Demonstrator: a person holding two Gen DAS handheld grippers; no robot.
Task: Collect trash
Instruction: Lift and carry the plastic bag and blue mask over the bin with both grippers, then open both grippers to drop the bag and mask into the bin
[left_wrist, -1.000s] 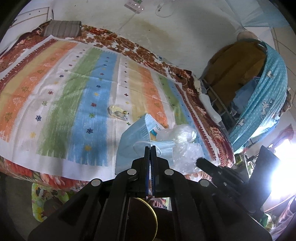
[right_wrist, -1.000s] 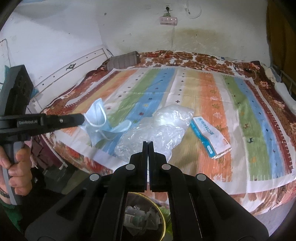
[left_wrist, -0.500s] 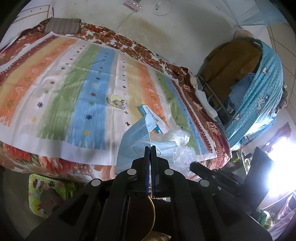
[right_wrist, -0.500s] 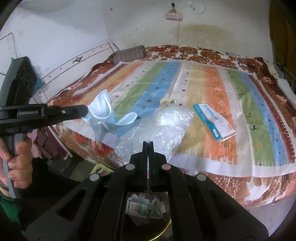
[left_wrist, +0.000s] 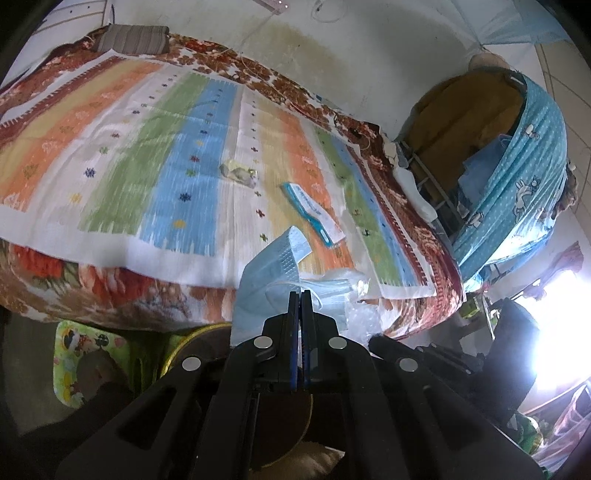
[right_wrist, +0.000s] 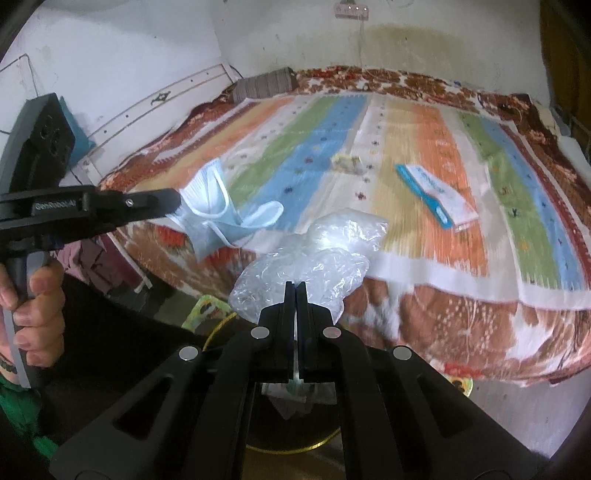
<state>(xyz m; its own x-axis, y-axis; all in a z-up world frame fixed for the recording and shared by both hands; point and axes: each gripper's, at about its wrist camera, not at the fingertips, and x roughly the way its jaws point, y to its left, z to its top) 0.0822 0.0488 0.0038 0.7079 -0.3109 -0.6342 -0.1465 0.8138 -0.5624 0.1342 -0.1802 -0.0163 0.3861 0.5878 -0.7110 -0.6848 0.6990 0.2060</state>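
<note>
Our left gripper (left_wrist: 300, 293) is clamped on a blue face mask (left_wrist: 267, 271), which hangs off it in the air just past the near edge of the bed (right_wrist: 436, 306). Our right gripper (right_wrist: 295, 284) is pinched tight on a crumpled clear plastic bag (right_wrist: 306, 266), also held clear of the near edge. Below both tools sits a gold-rimmed bin (right_wrist: 291, 448); it seems to hold some wrappers already, though the fingers hide most of it. So two pieces are lifted but not dropped in. Left to gather on the striped bedspread (right_wrist: 406, 155): a small crumpled wrapper (right_wrist: 346, 163) near the middle and a blue-and-white packet (right_wrist: 436, 194) toward the right edge.
</note>
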